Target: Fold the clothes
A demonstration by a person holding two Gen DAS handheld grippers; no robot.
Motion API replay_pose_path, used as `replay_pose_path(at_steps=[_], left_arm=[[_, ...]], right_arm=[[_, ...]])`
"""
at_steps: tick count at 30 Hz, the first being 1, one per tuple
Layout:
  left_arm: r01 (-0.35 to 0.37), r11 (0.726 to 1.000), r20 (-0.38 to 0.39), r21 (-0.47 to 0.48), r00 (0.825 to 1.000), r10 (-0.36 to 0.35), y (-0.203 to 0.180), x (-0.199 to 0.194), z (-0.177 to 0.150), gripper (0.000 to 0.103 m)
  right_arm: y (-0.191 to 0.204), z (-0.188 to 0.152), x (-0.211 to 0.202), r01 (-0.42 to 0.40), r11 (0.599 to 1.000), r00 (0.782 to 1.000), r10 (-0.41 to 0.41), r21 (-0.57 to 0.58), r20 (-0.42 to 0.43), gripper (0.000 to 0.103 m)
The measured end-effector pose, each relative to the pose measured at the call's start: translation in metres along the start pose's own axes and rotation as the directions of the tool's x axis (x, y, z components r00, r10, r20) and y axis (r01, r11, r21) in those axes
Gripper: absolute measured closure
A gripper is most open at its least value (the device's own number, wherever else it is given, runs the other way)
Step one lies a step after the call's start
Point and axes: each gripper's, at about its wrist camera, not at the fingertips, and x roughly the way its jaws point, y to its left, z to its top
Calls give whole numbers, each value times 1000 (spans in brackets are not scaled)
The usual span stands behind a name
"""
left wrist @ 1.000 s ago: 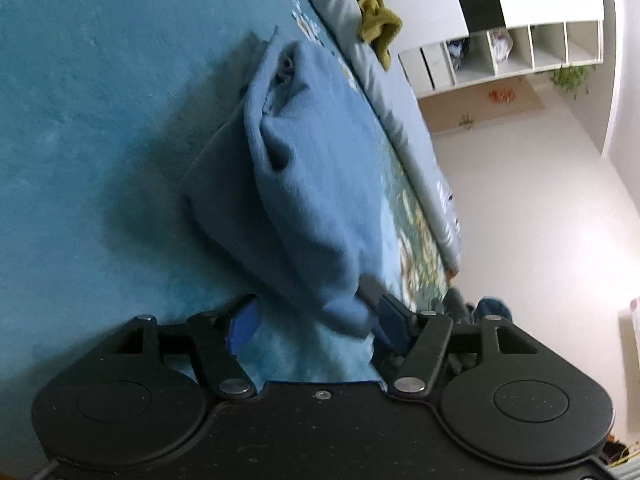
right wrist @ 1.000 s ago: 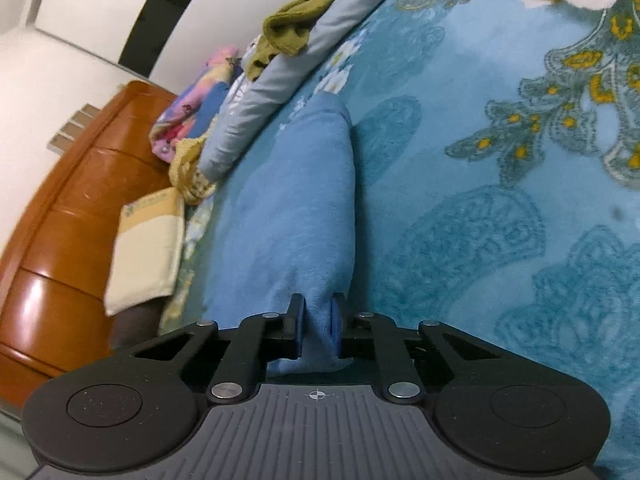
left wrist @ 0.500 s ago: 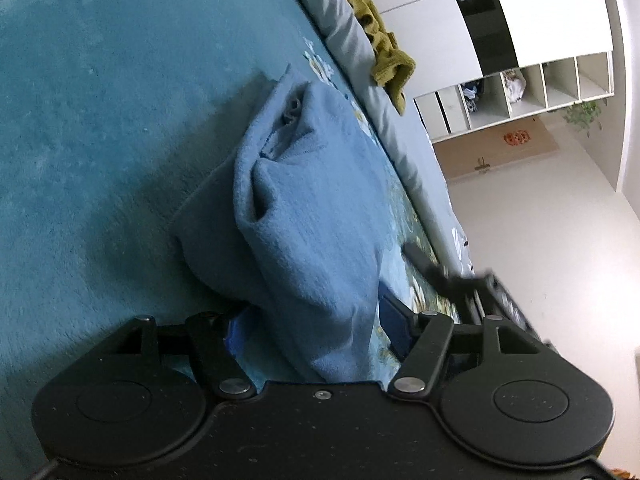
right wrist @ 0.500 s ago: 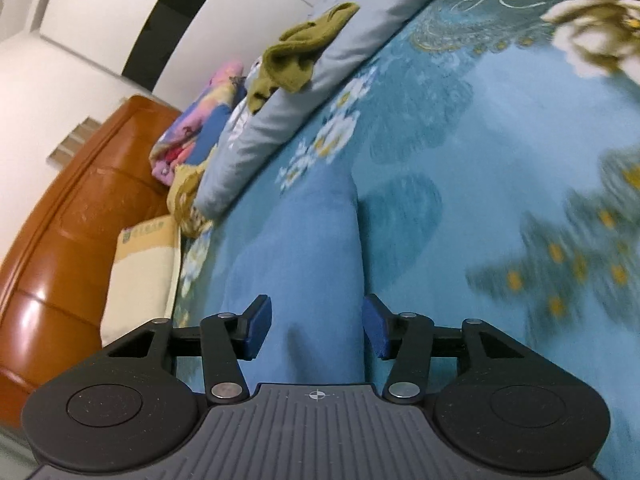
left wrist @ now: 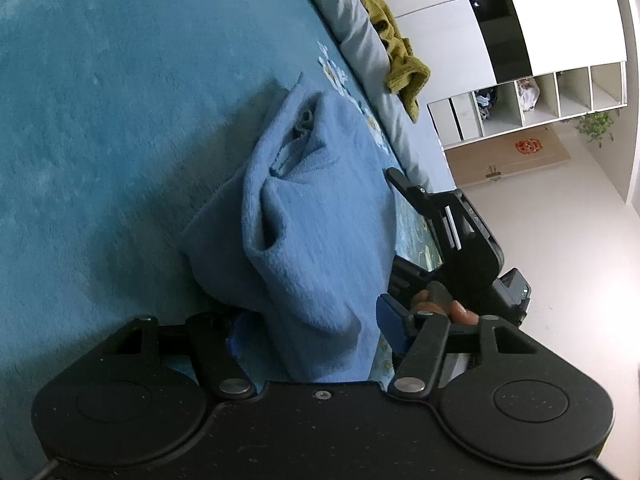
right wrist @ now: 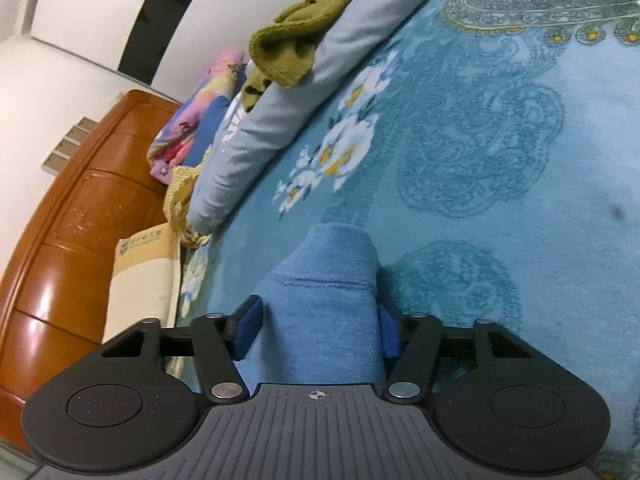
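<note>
A light blue garment [left wrist: 320, 208] lies bunched and folded lengthwise on the teal bed cover [left wrist: 100, 140]. Its near end hangs between the jaws of my left gripper [left wrist: 312, 332], which are closing slightly; the blue pads stand beside the cloth without squeezing it. In the right wrist view the same garment [right wrist: 328, 280] fills most of the gap of my right gripper [right wrist: 318, 332]. Those jaws are closing, and the pads do not pinch the cloth. The right tool's black housing [left wrist: 460, 232] and a hand [left wrist: 440, 306] show along the garment's right edge.
An olive garment [right wrist: 296, 36] lies on a grey rolled quilt [right wrist: 280, 128] along the bed's far side. Colourful clothes [right wrist: 200, 112], a cream pillow [right wrist: 140, 280] and a wooden headboard [right wrist: 60, 240] stand at the left. White shelving [left wrist: 520, 100] stands across the room.
My right gripper let go of the garment's edge, opened its jaws and slid along the cloth toward its far end. It came into the left wrist view. The left gripper stayed put.
</note>
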Motion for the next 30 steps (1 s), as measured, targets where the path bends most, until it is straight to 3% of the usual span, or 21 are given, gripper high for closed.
replay_pose_path(at_steps=[1, 4, 7, 12, 18, 21, 24, 25, 30], left_arm=[[-3, 1000, 2, 1, 1000, 3, 0, -2, 0, 44], [-4, 1000, 21, 14, 1000, 4, -1, -8, -2, 53], [-17, 999, 61, 27, 998, 15, -1, -16, 3, 66], [14, 1000, 167, 4, 986, -14, 8, -43, 32, 66], [-15, 1000, 138, 22, 990, 12, 18, -53, 48, 66], [-27, 998, 118, 56, 993, 20, 20, -52, 46, 62], [-50, 995, 86, 82, 995, 43, 23, -49, 45, 56], [-55, 995, 74, 88, 996, 49, 25, -47, 45, 54], [-14, 994, 58, 106, 998, 8, 32, -39, 45, 51]], right_arm=[[1, 0, -1, -1, 1000, 1000, 1, 3, -1, 71], [1, -6, -10, -14, 1000, 1000, 14, 3, 14, 83], [3, -16, -32, -9, 1000, 999, 8, 5, 45, 84], [6, -45, -79, 13, 1000, 996, -13, 3, 85, 85], [-3, -108, -119, 25, 999, 994, -28, 31, 108, 85], [-16, -119, -122, 25, 995, 991, -37, 96, 129, 83], [-18, -113, -117, 31, 995, 992, -42, 97, 122, 69], [-18, -111, -115, 30, 995, 992, -41, 93, 120, 58], [-23, -103, -97, 14, 993, 992, -28, 116, 122, 57]])
